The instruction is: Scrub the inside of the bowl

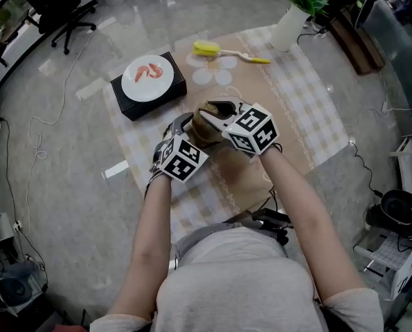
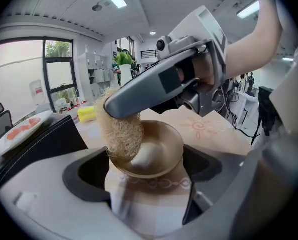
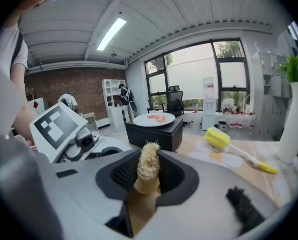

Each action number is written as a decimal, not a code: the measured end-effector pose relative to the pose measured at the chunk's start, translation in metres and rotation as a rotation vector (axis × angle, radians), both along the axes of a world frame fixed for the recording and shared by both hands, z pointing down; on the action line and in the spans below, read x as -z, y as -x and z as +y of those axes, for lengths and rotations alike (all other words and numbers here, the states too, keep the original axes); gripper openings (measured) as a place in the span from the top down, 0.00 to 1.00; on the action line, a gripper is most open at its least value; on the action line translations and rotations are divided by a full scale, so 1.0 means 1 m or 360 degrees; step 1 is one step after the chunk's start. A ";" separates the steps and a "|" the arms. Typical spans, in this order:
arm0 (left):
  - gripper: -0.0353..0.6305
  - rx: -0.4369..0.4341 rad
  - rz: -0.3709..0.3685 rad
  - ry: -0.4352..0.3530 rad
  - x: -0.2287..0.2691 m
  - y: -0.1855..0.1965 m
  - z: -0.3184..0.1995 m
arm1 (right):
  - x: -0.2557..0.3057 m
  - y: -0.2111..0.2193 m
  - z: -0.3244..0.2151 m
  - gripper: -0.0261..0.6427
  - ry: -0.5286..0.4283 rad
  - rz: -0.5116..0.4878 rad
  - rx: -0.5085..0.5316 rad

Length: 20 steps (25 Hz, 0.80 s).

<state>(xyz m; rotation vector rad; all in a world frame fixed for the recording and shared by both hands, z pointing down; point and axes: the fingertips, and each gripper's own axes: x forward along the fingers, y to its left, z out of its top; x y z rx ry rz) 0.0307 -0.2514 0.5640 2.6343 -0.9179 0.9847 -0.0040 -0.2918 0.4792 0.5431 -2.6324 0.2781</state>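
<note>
A brown bowl [image 2: 156,149] rests on the tablecloth between the jaws of my left gripper [image 2: 146,173], which are shut on its sides. My right gripper [image 2: 119,109] reaches in from above, shut on a tan fibrous scrubber [image 2: 121,134] pressed against the bowl's inner left wall. The right gripper view shows that scrubber [image 3: 149,170] pinched upright between the jaws of the right gripper [image 3: 147,181]. From the head view, both grippers meet over the bowl [image 1: 204,126] at mid-table, the left gripper [image 1: 183,131] lower left and the right gripper [image 1: 218,115] above it.
A black box [image 1: 126,95] carrying a white plate [image 1: 149,77] with shrimp stands at the back left. A yellow dish brush [image 1: 219,50] and a white vase [image 1: 289,26] with a plant lie behind. The checkered tablecloth [image 1: 316,109] extends right. Cables cross the floor.
</note>
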 end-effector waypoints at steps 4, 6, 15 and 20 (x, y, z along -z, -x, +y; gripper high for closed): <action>0.24 -0.0002 -0.0004 0.0000 0.000 0.000 0.000 | -0.005 -0.007 -0.014 0.82 -0.0048 0.0066 -0.0063; 0.24 -0.0001 -0.0003 0.0000 0.000 0.000 0.000 | -0.007 -0.012 -0.019 0.82 -0.0070 0.0103 -0.0083; 0.24 0.0004 -0.0002 0.0000 0.001 0.000 0.001 | -0.009 -0.032 -0.021 0.82 -0.0100 0.0193 -0.0102; 0.24 0.0016 0.0001 -0.0004 0.000 0.000 0.000 | -0.012 -0.040 -0.014 0.82 -0.0122 0.0276 -0.0069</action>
